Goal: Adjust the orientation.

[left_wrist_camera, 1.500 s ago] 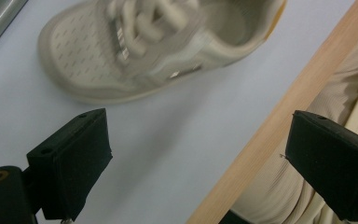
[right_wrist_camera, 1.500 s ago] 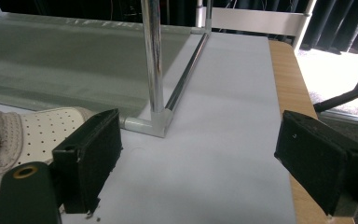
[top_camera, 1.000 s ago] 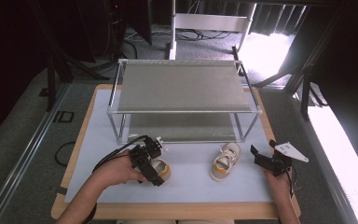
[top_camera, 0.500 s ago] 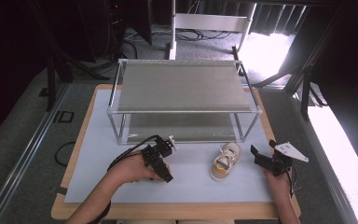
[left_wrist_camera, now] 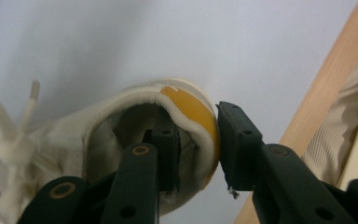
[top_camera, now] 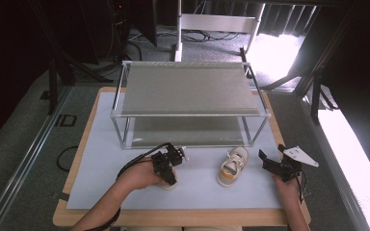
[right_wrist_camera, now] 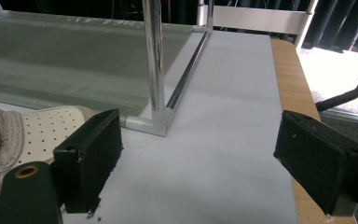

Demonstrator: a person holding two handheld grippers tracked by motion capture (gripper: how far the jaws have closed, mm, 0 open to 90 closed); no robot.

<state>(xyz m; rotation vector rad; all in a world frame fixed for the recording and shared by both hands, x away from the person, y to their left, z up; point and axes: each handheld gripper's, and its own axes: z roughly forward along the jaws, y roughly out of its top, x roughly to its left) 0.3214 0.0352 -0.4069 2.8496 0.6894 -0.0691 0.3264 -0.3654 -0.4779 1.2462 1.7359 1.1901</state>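
**Heel pinched, lift comes next**

My left hand-held gripper [left_wrist_camera: 193, 144] has just been closing and now pinches the heel of the left shoe [left_wrist_camera: 121, 135], one jaw inside the collar, one outside on the yellow tab. The shoe sits on the desk [top_camera: 125, 192], in front of the rack [top_camera: 188, 91]. I judge the next move is a lift (straight up first). My right hand-held gripper [right_wrist_camera: 196, 158] waits spread, empty, just beside the other shoe [top_camera: 232, 166]. The desk edge lies close behind the heel; the rack's front rail stands ahead, with open mat between.
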